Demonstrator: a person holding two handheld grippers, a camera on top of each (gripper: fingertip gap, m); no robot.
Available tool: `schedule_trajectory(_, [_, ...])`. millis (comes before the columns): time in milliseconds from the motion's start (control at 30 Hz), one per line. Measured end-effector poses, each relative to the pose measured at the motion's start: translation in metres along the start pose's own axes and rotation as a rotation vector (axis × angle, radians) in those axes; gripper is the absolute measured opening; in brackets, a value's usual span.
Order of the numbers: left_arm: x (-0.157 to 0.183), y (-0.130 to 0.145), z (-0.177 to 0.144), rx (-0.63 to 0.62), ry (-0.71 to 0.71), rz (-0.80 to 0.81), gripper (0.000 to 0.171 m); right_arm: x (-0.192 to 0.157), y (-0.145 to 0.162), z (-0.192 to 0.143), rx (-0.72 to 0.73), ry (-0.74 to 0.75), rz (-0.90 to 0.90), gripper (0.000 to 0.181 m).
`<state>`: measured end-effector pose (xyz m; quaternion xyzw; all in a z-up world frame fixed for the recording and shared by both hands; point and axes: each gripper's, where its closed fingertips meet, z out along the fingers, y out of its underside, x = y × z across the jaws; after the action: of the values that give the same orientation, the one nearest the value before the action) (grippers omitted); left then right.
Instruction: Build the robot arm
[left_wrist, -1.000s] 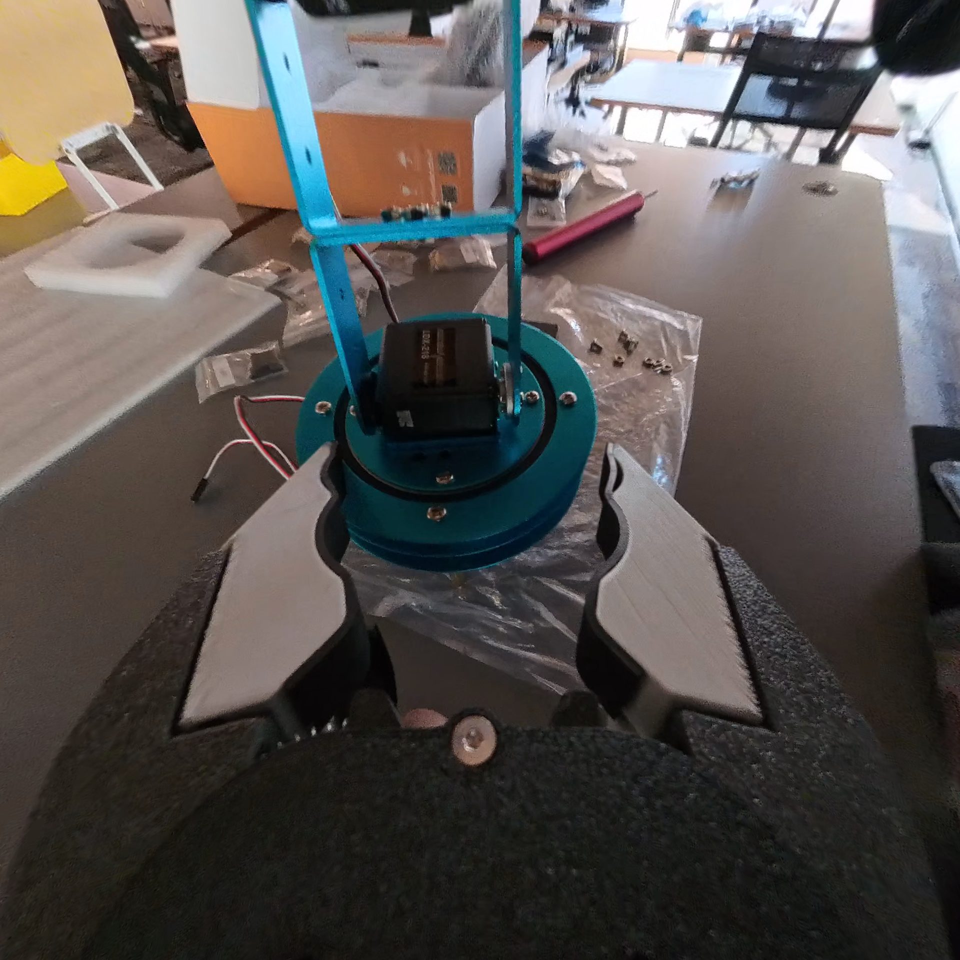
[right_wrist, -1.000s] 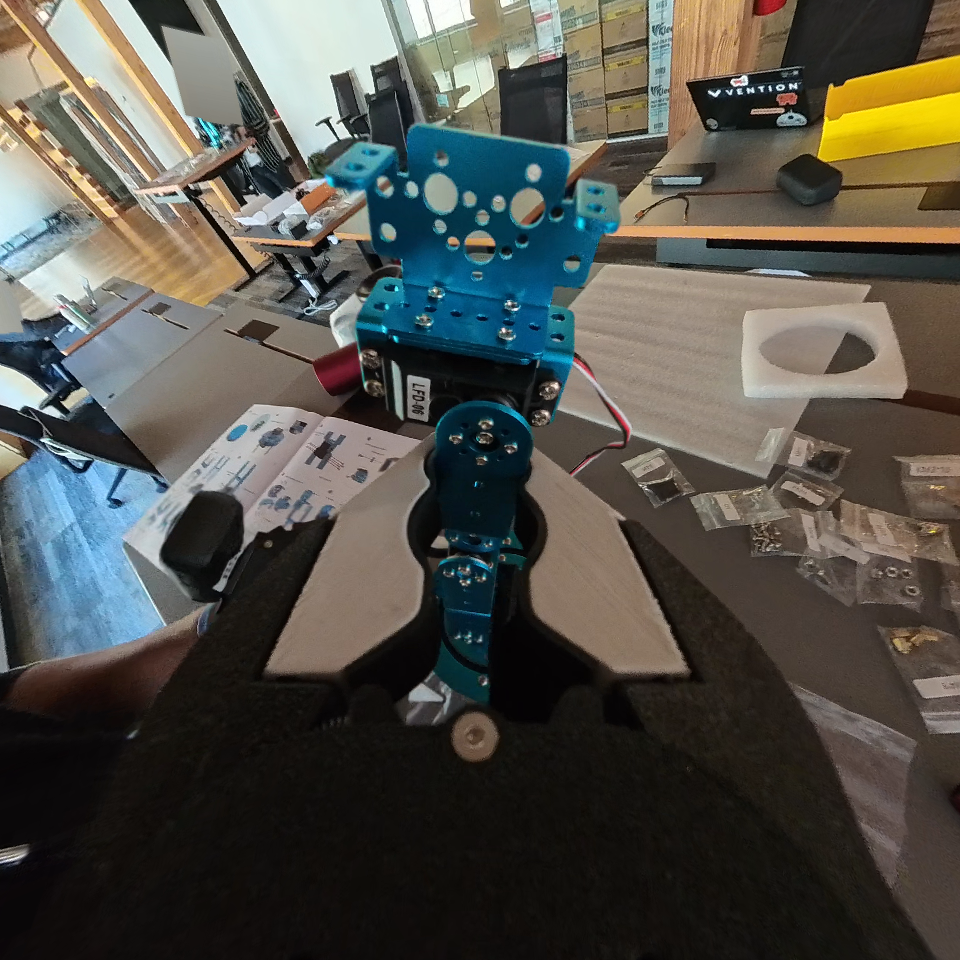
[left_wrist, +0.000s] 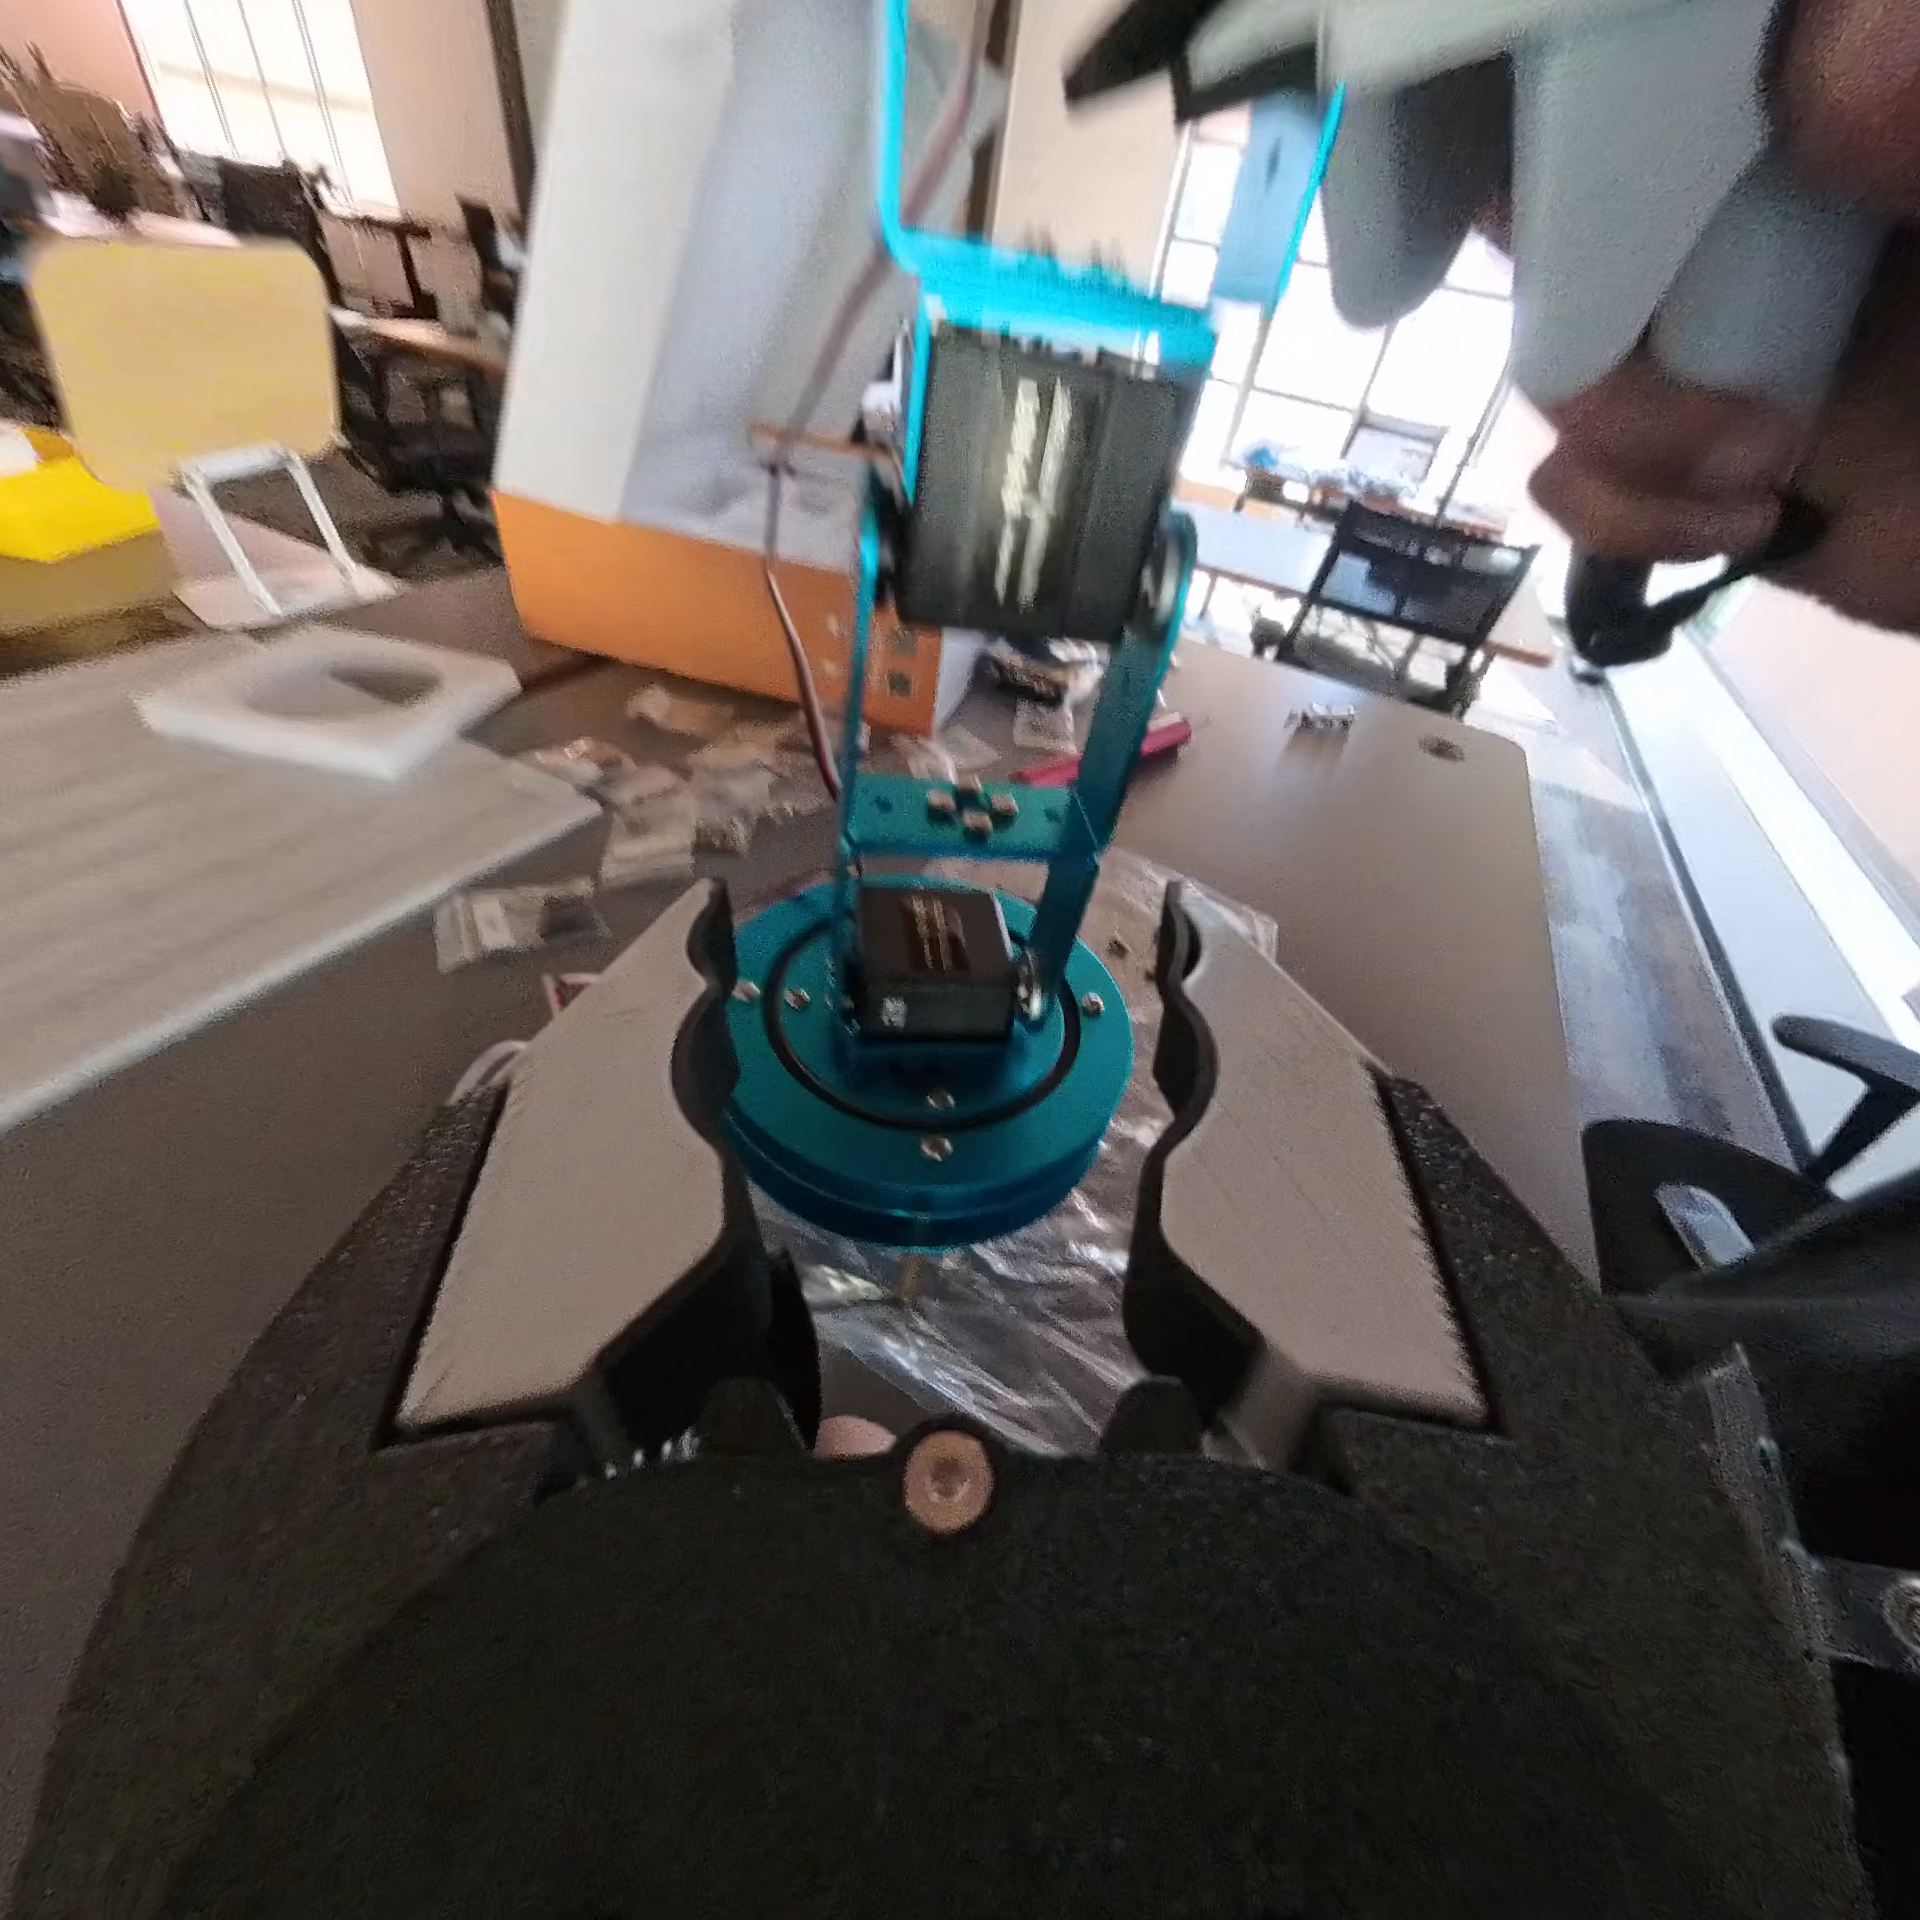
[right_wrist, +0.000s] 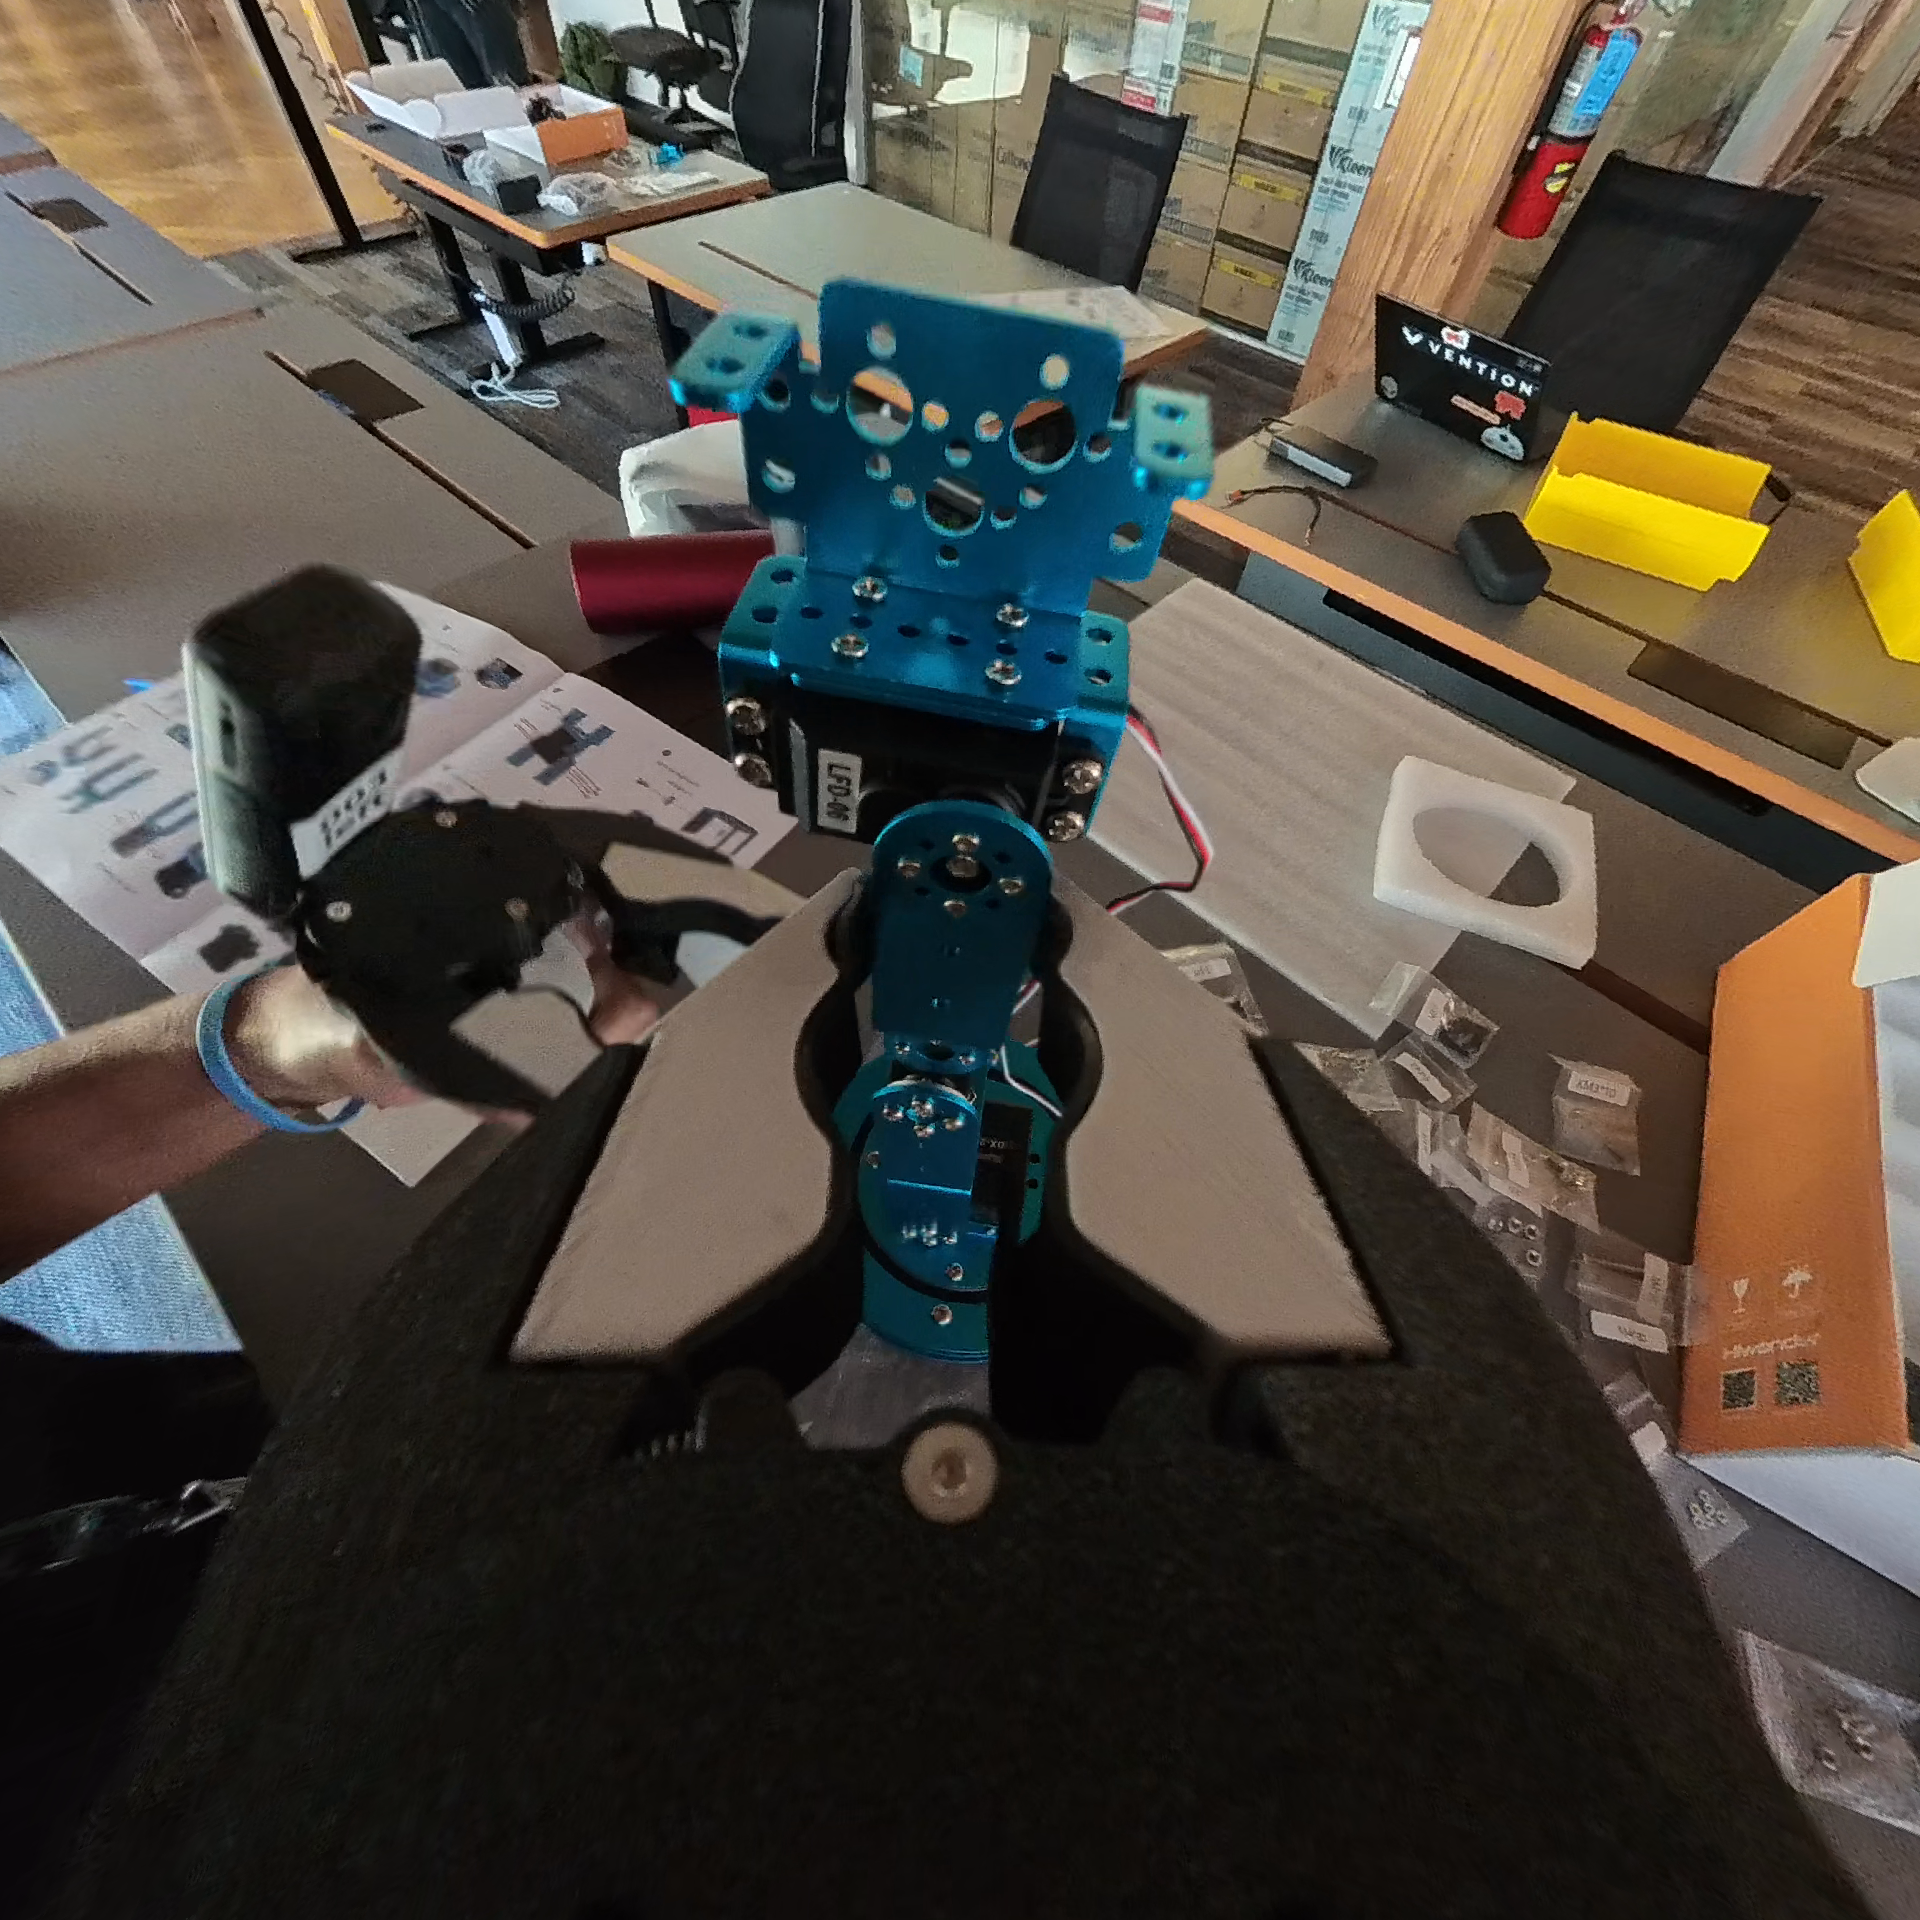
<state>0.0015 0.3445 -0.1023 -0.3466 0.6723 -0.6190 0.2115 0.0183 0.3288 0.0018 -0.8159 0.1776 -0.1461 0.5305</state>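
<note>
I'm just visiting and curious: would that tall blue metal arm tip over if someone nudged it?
Probably top-heavy: a black motor block sits high above the round blue base. The base looks wide and solid, which should help. The right gripper is shut on its upper link, steadying it.

The left gripper (left_wrist: 935, 997) has closed in around the blue round base (left_wrist: 914, 1091).

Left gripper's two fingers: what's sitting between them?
In the left wrist view, the blue round base of the metal arm sits between the open left gripper fingers, on crinkled clear plastic.
</note>
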Motion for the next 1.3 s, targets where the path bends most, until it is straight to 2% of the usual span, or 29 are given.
schedule_trajectory(167, [0.000, -0.040, -0.012, 0.114, -0.042, 0.107, 0.074, -0.004, -0.004, -0.017, -0.008, -0.110, -0.020, 0.034])
schedule_trajectory(267, [0.017, -0.037, -0.009, 0.138, -0.013, 0.053, 0.091, -0.004, -0.007, -0.040, 0.024, -0.274, -0.012, 0.041])
schedule_trajectory(333, [0.020, -0.032, -0.004, 0.162, -0.049, 0.069, 0.107, -0.003, 0.002, -0.048, 0.031, -0.437, -0.005, 0.061])
schedule_trajectory(400, [0.020, -0.028, 0.004, 0.166, -0.080, 0.057, 0.107, 0.007, 0.017, -0.041, 0.040, -0.567, -0.021, 0.071])
schedule_trajectory(467, [0.019, -0.026, 0.018, 0.151, -0.077, 0.024, 0.111, 0.018, 0.030, -0.021, 0.038, -0.642, -0.069, 0.064])
schedule_trajectory(533, [0.015, -0.028, 0.030, 0.135, -0.109, 0.043, 0.111, 0.011, 0.030, -0.007, 0.058, -0.761, -0.106, 0.066])
schedule_trajectory(667, [0.010, -0.045, 0.042, 0.133, -0.166, 0.064, 0.107, -0.012, 0.012, -0.001, 0.119, -0.988, -0.147, 0.073])
schedule_trajectory(767, [0.010, -0.056, 0.043, 0.134, -0.189, 0.074, 0.092, -0.012, 0.000, 0.002, 0.136, -1.051, -0.197, 0.078])
schedule_trajectory(933, [0.005, -0.057, 0.043, 0.072, -0.211, 0.059, 0.068, -0.009, -0.007, 0.016, 0.096, -1.175, -0.231, 0.096])
schedule_trajectory(1000, [0.004, -0.056, 0.043, 0.056, -0.213, 0.052, 0.068, -0.017, -0.007, 0.013, 0.094, -1.267, -0.251, 0.096])
schedule_trajectory(1067, [0.004, -0.057, 0.043, 0.066, -0.220, 0.050, 0.068, -0.028, -0.004, 0.009, 0.081, -1.373, -0.258, 0.087])
schedule_trajectory(1133, [0.003, -0.057, 0.040, 0.100, -0.213, 0.045, 0.067, -0.036, -0.002, 0.000, 0.072, -1.467, -0.250, 0.069])
schedule_trajectory(1300, [0.005, -0.057, 0.039, 0.135, -0.188, 0.068, 0.067, -0.036, -0.004, 0.000, 0.177, -1.447, -0.233, 0.066])
